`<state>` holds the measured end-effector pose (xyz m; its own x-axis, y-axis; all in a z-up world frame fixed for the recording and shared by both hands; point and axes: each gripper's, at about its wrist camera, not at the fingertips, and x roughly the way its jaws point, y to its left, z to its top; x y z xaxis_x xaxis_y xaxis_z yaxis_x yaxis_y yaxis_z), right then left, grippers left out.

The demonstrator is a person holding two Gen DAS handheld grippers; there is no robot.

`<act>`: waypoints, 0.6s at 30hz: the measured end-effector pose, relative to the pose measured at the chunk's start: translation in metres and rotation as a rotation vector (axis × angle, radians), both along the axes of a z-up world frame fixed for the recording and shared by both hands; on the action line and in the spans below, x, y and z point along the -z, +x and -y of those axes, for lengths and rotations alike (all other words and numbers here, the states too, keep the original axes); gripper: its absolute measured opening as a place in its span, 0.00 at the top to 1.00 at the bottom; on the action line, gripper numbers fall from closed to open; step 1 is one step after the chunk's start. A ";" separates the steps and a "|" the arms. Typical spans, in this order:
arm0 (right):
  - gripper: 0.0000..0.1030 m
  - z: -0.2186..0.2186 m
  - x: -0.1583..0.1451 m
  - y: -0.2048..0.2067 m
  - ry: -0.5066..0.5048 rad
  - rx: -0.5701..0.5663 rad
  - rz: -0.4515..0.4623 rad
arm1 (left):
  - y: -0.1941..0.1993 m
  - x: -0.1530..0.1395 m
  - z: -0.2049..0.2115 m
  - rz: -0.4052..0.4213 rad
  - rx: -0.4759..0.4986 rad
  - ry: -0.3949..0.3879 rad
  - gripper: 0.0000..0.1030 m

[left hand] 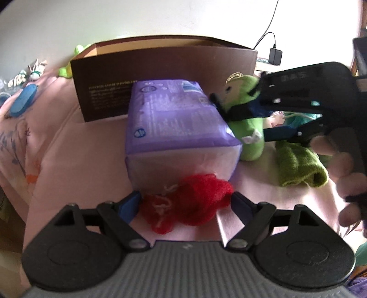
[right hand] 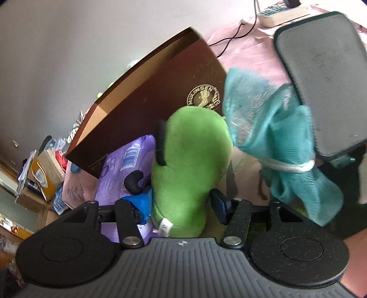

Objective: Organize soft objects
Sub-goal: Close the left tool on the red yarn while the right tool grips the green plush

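Observation:
A red mesh puff (left hand: 190, 206) lies on the pink sheet between the open fingers of my left gripper (left hand: 185, 204); neither pad clearly presses it. Behind it lies a purple soft pack (left hand: 176, 114), and behind that stands an open brown cardboard box (left hand: 160, 68). My right gripper (right hand: 181, 201) has its fingers around a green plush toy (right hand: 192, 165), also seen in the left wrist view (left hand: 247, 128), right of the pack. A teal mesh puff (right hand: 275, 142) lies to the plush's right. The box shows in the right view (right hand: 160, 96).
A green knitted cloth (left hand: 298, 165) lies on the pink sheet (left hand: 68, 142) at the right. A blue case (left hand: 23, 100) and small toys lie at the far left. A charger (left hand: 275, 56) and a power strip (right hand: 282, 11) sit by the wall. A grey pad (right hand: 321, 80) is at upper right.

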<state>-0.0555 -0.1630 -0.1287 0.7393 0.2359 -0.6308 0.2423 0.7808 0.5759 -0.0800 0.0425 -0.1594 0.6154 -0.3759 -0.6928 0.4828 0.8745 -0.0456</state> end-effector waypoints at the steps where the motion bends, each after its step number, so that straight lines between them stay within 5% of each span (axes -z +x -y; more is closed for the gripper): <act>1: 0.59 0.001 0.001 0.000 0.010 -0.002 0.004 | -0.002 -0.001 -0.001 0.003 0.000 -0.001 0.18; 15: 0.68 0.021 -0.008 -0.027 0.029 -0.025 0.083 | -0.014 -0.006 0.001 0.051 0.042 0.017 0.11; 17: 0.68 0.023 -0.010 -0.031 0.015 -0.030 0.096 | -0.016 -0.003 0.008 0.050 0.041 0.039 0.21; 18: 0.69 0.024 -0.011 -0.033 0.019 -0.030 0.102 | -0.015 -0.001 0.010 0.029 0.039 0.047 0.36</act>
<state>-0.0888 -0.1874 -0.1172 0.7920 0.2703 -0.5474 0.1578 0.7755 0.6113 -0.0949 0.0330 -0.1584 0.6213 -0.3676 -0.6920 0.5169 0.8560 0.0094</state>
